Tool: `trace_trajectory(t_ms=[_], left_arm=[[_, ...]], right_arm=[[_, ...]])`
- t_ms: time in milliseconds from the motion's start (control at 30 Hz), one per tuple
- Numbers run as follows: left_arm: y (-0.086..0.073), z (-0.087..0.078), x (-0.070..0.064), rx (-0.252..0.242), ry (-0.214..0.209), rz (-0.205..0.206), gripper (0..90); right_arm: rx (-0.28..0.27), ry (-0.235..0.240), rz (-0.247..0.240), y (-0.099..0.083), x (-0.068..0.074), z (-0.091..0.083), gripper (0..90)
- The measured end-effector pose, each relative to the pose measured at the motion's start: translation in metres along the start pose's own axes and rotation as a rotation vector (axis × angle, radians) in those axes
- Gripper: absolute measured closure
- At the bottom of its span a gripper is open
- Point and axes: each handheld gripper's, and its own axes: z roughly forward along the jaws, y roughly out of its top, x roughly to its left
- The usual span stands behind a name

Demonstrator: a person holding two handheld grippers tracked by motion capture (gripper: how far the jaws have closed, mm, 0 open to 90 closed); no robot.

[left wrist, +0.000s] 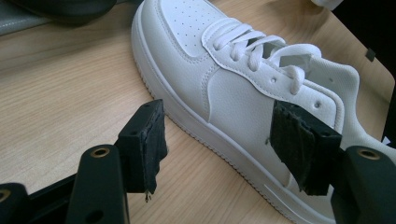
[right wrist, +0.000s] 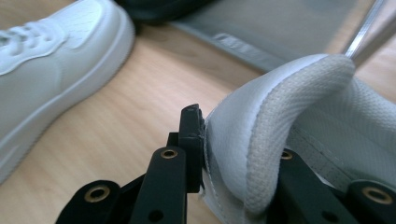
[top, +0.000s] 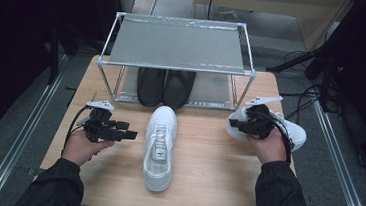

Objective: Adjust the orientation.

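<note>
Right gripper view: our right gripper (right wrist: 233, 154) is clamped on the padded heel collar of a white sneaker (right wrist: 299, 116), one jaw outside, the other inside the shoe. In the high view that sneaker sits at the table's (top: 207, 150) right edge, by the rack's front right leg. Our left gripper (left wrist: 219, 149) has jaws apart, empty, just beside the second white sneaker (left wrist: 224, 79), which lies mid-table, toe toward the metal rack (top: 176, 44). A pair of black shoes (top: 166, 87) stands on the rack's lower shelf.
</note>
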Motion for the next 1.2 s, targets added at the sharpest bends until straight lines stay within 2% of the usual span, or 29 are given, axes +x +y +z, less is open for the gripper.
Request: trace_trajectory(t_ms=[100, 200, 433, 667, 700, 900, 1033, 1200], left_arm=[[0.001, 0.0, 0.0, -0.001, 0.001, -0.001, 36.5], [0.002, 0.001, 0.0, 0.0, -0.004, 0.001, 36.5], [0.003, 0.002, 0.0, 0.002, 0.003, 0.001, 36.6], [0.004, 0.003, -0.001, 0.005, 0.007, 0.011, 36.6], [0.004, 0.003, -0.001, 0.003, 0.009, 0.013, 36.6], [0.004, 0.003, -0.001, 0.009, 0.008, 0.01, 36.6], [0.004, 0.004, -0.003, 0.01, 0.006, 0.013, 36.5], [0.004, 0.003, -0.003, 0.006, 0.002, 0.011, 36.5]], right_arm=[[0.017, 0.031, -0.018, 0.001, 0.013, 0.003, 77.7], [0.022, 0.063, -0.015, 0.001, 0.024, 0.005, 77.7], [0.055, 0.096, -0.041, 0.005, 0.051, 0.012, 77.5], [0.1, 0.165, -0.103, 0.009, 0.079, 0.028, 77.6], [0.103, 0.183, -0.101, 0.009, 0.081, 0.03, 77.8], [0.12, 0.217, -0.139, 0.01, 0.099, 0.04, 78.2], [0.165, 0.234, -0.159, 0.004, 0.111, 0.052, 78.6], [0.192, 0.25, -0.179, -0.006, 0.114, 0.058, 78.5]])
